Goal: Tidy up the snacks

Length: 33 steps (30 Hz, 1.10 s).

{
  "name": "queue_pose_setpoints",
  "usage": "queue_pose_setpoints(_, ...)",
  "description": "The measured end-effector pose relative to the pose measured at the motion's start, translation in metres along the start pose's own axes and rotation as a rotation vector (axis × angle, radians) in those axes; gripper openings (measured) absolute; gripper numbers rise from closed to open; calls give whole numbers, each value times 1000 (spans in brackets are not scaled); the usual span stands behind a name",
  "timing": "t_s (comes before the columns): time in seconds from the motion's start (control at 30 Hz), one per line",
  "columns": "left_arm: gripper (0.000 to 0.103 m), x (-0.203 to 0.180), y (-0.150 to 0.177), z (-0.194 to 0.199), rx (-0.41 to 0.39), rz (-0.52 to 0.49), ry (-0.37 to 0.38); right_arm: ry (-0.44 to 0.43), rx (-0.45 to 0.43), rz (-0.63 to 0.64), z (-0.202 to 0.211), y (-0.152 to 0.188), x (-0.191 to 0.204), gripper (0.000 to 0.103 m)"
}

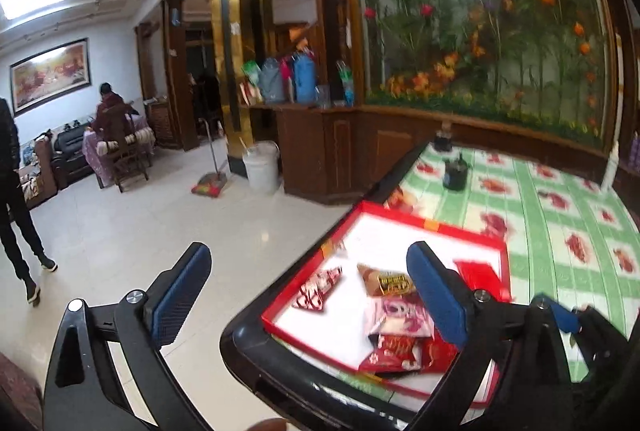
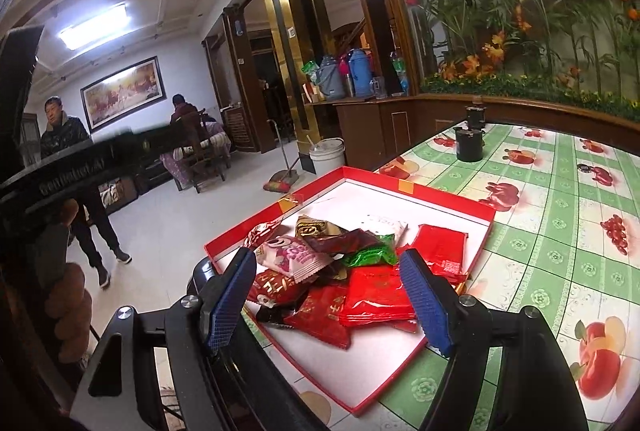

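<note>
Only in the right wrist view, green packet (image 2: 370,255) amid snacks; both tools (image 1: 308,295) (image 2: 328,295) gaping, empty.

White tiled floor (image 2: 224,215) surrounds a gold pillar (image 2: 292,43). Right of it, a flower mural (image 2: 532,15); left, a framed painting (image 2: 122,93).

Home living room: sofa (image 1: 66,151), framed painting (image 1: 50,73), thermos flasks (image 2: 360,71) on a wooden sideboard (image 1: 320,143), oilcloth-covered tabletop (image 2: 560,191).
</note>
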State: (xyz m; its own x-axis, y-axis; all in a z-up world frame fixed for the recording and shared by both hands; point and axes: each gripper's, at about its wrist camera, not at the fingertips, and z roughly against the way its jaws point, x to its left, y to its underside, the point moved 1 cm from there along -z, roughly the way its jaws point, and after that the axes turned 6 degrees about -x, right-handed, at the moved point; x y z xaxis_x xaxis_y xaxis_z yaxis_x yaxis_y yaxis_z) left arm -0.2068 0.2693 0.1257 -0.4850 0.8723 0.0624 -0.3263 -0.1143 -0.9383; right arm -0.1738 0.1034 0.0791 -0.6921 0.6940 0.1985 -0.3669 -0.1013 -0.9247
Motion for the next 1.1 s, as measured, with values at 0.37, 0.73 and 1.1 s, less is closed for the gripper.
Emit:
queue_pose_setpoints(0.37,99,5,5,-12,59,2,-1,-12,8,16,-3,1,4,76)
queue_pose_setpoints(0.73,99,1,5,-13,57,-33,4,-18,12,28,-8,1,8,76)
queue_pose_setpoints(1.1,99,-5,5,-18,51,-136,-78,-26,8,34,-11,-4,10,76)
